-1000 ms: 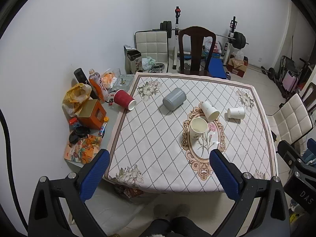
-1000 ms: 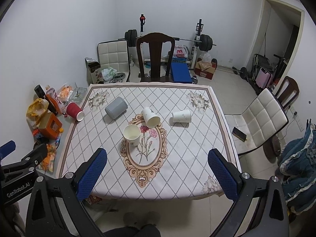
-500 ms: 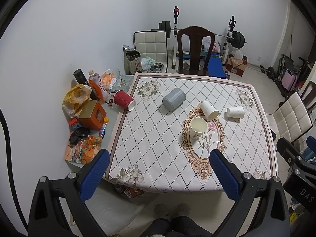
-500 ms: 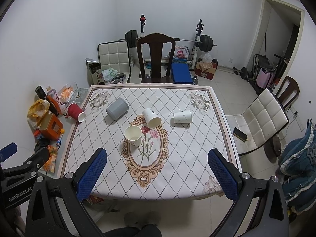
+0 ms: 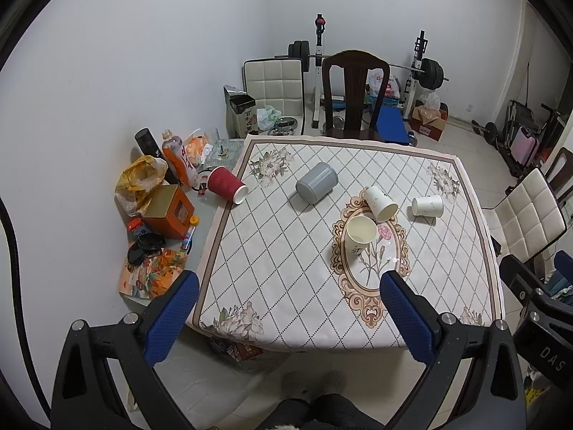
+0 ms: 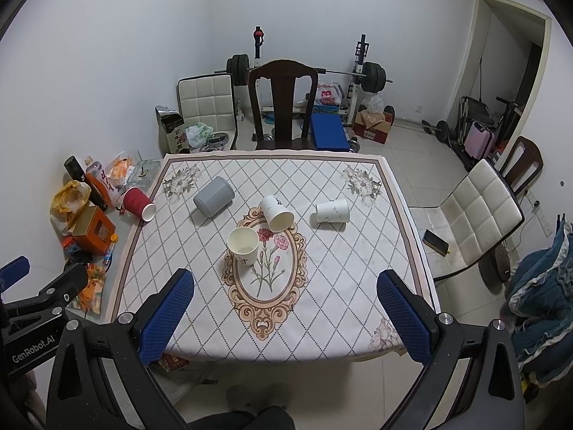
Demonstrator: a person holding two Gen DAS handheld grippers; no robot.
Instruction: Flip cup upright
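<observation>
Left wrist view. Left tool (image 5: 286, 304) held high over the near edge of the counter (image 5: 279, 286), blue pads spread wide, nothing between them. Counter wears a diamond-pattern cloth with an oval flower medallion. One cream paper cup (image 5: 360, 233) stands upright on the medallion's far left part, mouth up, ahead of the tool and a little right of its midline, well apart from both pads. Just beyond it a white paper cup (image 5: 381, 203) lies tipped over, mouth toward the camera and to the right. Farther right a second white cup (image 5: 427, 206) lies on its side, open end pointing left. A grey cup (image 5: 317, 187) lies on its side toward the far left of the cloth. A red ribbed cup (image 5: 226, 189) lies at the cloth's left edge, mouth toward the counter's middle. Bottles, an orange box and bags crowd the uncovered strip left of the cloth.

Right wrist view. Right tool (image 6: 285, 302) likewise released, pads wide, above the near edge. Upright cream cup (image 6: 243, 244) sits ahead, left of the midline. Tipped white cup (image 6: 275, 213) just behind it; side-lying white cup (image 6: 333, 211) to the right; grey cup (image 6: 213, 199) far left; red cup (image 6: 139, 204) at the left edge. All cups well clear of the tool. Part of the left tool's body shows at lower left.
</observation>
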